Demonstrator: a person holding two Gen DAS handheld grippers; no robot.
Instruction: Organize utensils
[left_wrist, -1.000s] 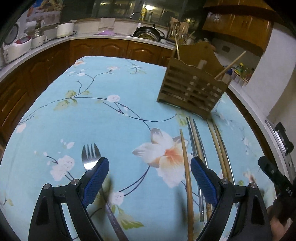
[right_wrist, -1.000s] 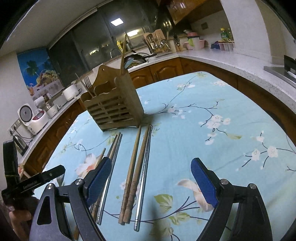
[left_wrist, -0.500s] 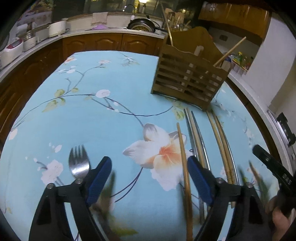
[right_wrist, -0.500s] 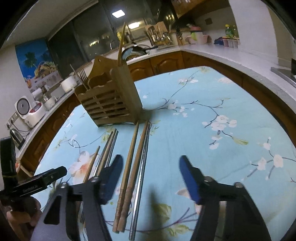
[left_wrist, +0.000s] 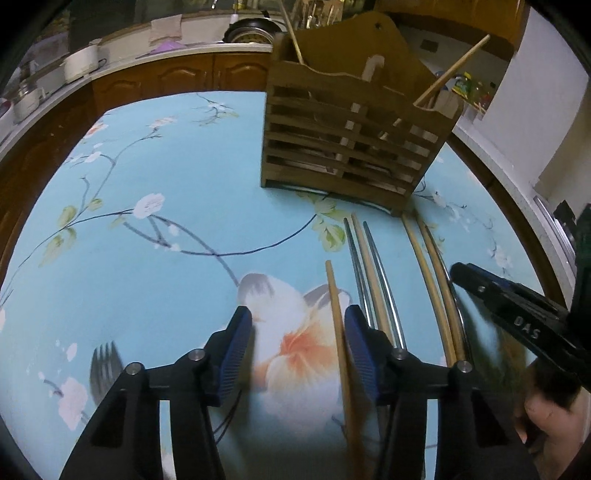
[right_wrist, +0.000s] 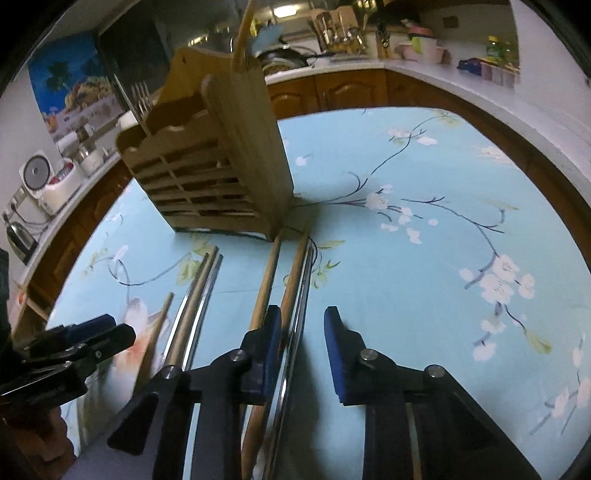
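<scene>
A slatted wooden utensil holder (left_wrist: 354, 129) stands on the blue floral tablecloth (left_wrist: 155, 236), with chopsticks and a fork in it; it also shows in the right wrist view (right_wrist: 214, 173). Several chopsticks lie in front of it. My left gripper (left_wrist: 298, 345) is open, low over the cloth, with a single wooden chopstick (left_wrist: 338, 325) between its fingers next to the right pad. A fork (left_wrist: 105, 369) lies to its left. My right gripper (right_wrist: 302, 347) is open around a wooden chopstick (right_wrist: 290, 295) and a metal one (right_wrist: 301, 291).
More metal and wooden chopsticks (left_wrist: 369, 273) lie between the two grippers. Brown cabinets and a white counter (right_wrist: 443, 70) ring the table. A rice cooker (right_wrist: 48, 181) and pots stand on the counter at left.
Both grippers have moved forward and down toward the holder and narrowed. The left now straddles the single wooden chopstick; the right now straddles the rightmost wooden and metal chopsticks.
</scene>
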